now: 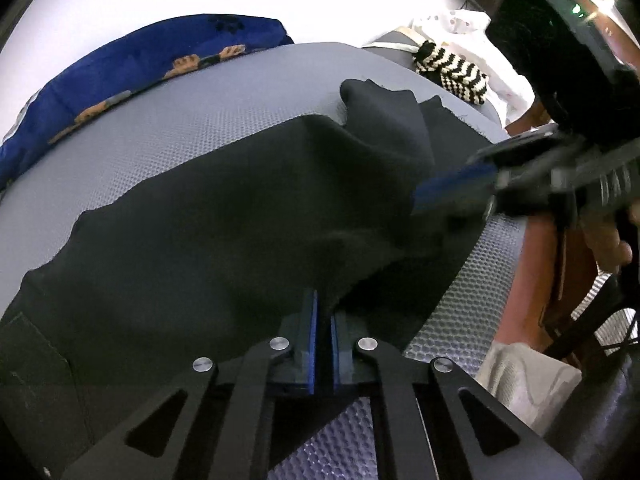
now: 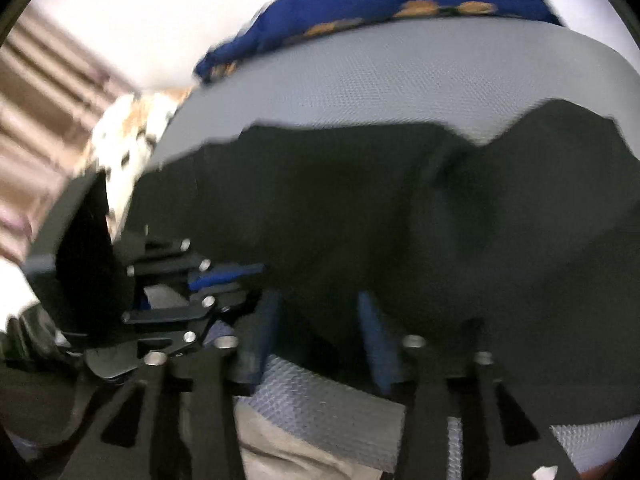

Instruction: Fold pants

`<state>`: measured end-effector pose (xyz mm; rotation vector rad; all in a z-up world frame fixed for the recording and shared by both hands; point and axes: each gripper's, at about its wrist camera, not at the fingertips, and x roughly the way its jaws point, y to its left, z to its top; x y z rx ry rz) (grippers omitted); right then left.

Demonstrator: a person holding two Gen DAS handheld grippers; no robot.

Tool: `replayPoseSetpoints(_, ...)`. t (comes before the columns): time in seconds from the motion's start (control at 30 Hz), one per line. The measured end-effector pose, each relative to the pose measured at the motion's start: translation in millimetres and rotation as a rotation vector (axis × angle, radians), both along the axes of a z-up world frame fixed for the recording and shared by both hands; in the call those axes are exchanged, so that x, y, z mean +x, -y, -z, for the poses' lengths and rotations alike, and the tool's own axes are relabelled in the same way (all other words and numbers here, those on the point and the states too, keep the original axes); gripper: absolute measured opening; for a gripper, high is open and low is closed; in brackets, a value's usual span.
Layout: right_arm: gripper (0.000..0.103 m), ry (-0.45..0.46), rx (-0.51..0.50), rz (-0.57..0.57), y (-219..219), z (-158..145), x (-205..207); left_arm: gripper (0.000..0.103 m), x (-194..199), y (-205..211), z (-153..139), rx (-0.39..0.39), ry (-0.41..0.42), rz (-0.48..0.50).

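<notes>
Two grippers at near edge of grey mesh mattress [image 1: 168, 136]. Black pants [image 1: 224, 216] lie ahead, long axis along that edge. Left gripper [image 1: 323, 334] pressed together, pinching pants hem; right gripper [image 2: 320, 332] spread astride fabric, not gripping. Blue pillow [image 1: 132, 60] at far edge; white wall beyond.

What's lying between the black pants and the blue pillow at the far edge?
Only bare grey textured mattress. Both wrist views show an uncovered strip between the black pants and the blue pillow; nothing else rests there.
</notes>
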<state>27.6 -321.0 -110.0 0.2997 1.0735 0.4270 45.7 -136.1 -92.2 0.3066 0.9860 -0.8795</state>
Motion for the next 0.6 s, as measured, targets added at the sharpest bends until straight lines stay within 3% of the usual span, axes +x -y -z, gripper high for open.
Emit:
replayPoseSetpoints(0.23, 0.047, -0.039, 0.094, 0.375, 113, 9, 13, 0.005, -3, -1, 1, -0.001, -0.003, 0.006)
replayPoseSetpoints(0.37, 0.047, -0.086, 0.155, 0.516, 152, 28, 25, 0.005, -3, -4, -2, -0.012, -0.005, 0.008)
replayPoseSetpoints(0.53, 0.045, -0.114, 0.309, 0.628, 182, 55, 38, 0.005, -2, -7, -3, -0.027, -0.022, 0.013)
replayPoseSetpoints(0.6, 0.015, -0.105, 0.331, 0.636, 181, 55, 40, 0.005, -2, -7, -3, -0.031, -0.025, 0.010)
